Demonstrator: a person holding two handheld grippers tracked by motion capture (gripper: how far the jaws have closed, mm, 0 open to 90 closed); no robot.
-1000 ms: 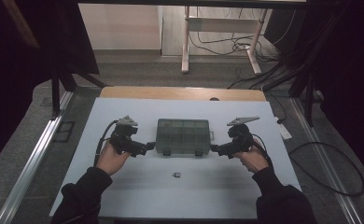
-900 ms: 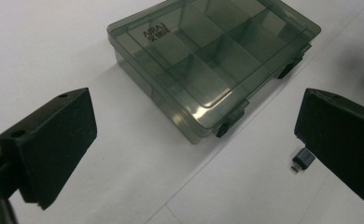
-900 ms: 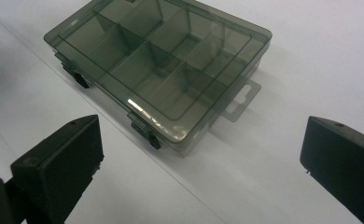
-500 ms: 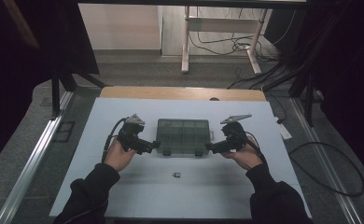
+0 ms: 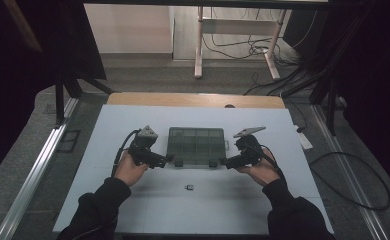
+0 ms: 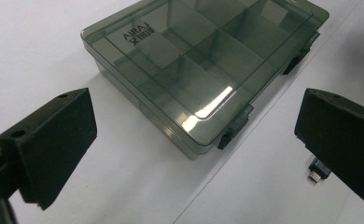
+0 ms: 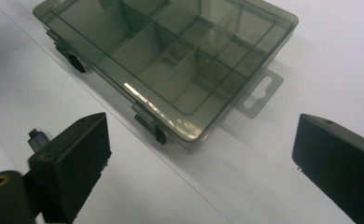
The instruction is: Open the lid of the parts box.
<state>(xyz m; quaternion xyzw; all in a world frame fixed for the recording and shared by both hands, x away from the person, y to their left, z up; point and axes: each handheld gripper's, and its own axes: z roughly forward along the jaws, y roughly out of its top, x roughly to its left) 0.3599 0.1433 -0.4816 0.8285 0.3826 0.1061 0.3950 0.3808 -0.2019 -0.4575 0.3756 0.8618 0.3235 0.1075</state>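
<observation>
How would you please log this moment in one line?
left gripper: open | right gripper: open | compartment box: lid closed, between grippers | small connector: on table

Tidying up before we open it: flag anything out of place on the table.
One thing: a small dark plug-like part lies loose on the white table, apart from the closed smoky compartment box in front of its latches. The box sits square, lid shut, nothing spilled.

High view: fixed above, facing forward and down over the worktop (image 5: 108,200), far from the compartment box (image 5: 196,145). Each gripper view: close, low, angled at the compartment box's front corners. All views share it.
</observation>
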